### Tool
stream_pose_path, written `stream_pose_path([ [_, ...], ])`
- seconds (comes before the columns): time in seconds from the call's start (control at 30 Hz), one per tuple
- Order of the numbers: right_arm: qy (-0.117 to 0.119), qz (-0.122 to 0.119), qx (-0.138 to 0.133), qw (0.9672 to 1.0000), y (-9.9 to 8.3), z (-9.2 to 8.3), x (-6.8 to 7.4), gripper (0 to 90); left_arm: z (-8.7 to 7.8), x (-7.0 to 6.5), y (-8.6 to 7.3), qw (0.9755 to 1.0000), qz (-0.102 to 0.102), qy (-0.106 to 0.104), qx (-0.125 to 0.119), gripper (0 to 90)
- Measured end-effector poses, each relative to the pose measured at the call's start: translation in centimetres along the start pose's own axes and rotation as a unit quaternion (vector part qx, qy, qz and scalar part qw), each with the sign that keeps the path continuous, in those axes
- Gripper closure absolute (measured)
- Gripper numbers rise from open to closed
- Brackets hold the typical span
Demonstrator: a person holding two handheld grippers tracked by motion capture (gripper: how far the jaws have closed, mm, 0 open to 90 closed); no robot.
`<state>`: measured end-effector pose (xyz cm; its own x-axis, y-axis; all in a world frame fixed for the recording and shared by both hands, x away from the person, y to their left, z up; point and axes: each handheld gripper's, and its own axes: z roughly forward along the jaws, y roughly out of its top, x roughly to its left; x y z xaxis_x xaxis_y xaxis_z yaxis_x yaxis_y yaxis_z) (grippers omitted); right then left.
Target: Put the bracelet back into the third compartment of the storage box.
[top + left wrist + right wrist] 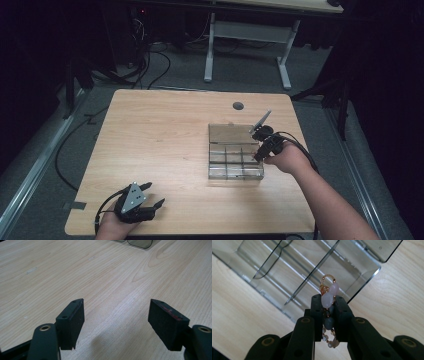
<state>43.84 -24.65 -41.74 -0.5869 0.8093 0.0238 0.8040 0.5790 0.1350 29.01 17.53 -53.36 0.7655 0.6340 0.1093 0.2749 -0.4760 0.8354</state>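
A clear plastic compartment box (pixel 235 159) with its lid open lies right of the table's middle; its dividers (pixel 312 267) show in the right gripper view. My right gripper (pixel 259 153) hovers at the box's right edge, shut on a bead bracelet (pixel 327 300) of pale pink and grey stones with gold links. The bracelet stands up between the black jaws, above the box's near corner compartment. My left gripper (pixel 152 196) rests near the table's front left edge, open, with bare wood between its pads (pixel 72 320).
The wooden table (pixel 160 135) has a round cable hole (pixel 238 105) at the back. A corner of the box (pixel 137 243) peeks in at the top of the left gripper view. A second desk (pixel 250 30) and cables stand beyond on the grey floor.
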Motion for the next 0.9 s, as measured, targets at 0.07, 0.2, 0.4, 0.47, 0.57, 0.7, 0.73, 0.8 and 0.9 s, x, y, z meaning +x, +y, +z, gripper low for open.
stream_pose_path([
  [0.07, 0.001, -0.013, -0.002, 0.9999, 0.5, 0.3, -0.4, 80.4, 0.0, 0.0, 0.0, 1.0000, 0.000, 0.000, 0.000, 29.9],
  [0.2, -0.001, -0.007, 0.002, 1.0000, 1.2, 0.9, -0.6, 80.4, 0.0, 0.0, 0.0, 1.0000, 0.000, -0.001, 0.000, 29.9],
  [0.4, -0.004, -0.005, 0.013, 0.9999, 2.2, 2.2, -1.0, 80.4, 0.0, 0.0, 0.0, 1.0000, 0.001, -0.002, 0.000, 29.9],
  [0.47, -0.003, -0.007, 0.014, 0.9999, 2.5, 2.7, -1.1, 80.4, 0.0, 0.0, 0.0, 1.0000, 0.000, -0.002, 0.000, 29.9],
  [0.57, -0.001, -0.005, 0.021, 0.9998, 2.8, 3.3, -1.3, 80.3, 0.0, 0.0, 0.0, 1.0000, -0.001, -0.002, 0.000, 29.9],
  [0.7, -0.001, -0.006, 0.025, 0.9997, 3.2, 4.0, -1.7, 80.3, 0.0, 0.1, 0.0, 1.0000, -0.001, -0.003, -0.001, 29.9],
  [0.73, 0.000, -0.004, 0.024, 0.9997, 3.3, 4.2, -1.7, 80.3, 0.0, 0.1, 0.0, 1.0000, -0.001, -0.003, -0.001, 29.9],
  [0.8, 0.000, -0.003, 0.026, 0.9997, 3.5, 4.5, -1.8, 80.2, 0.0, 0.1, 0.0, 1.0000, -0.001, -0.004, -0.001, 29.9],
  [0.9, 0.001, 0.000, 0.028, 0.9996, 3.6, 5.0, -1.9, 80.2, 0.0, 0.1, 0.0, 1.0000, -0.001, -0.004, -0.001, 29.9],
])
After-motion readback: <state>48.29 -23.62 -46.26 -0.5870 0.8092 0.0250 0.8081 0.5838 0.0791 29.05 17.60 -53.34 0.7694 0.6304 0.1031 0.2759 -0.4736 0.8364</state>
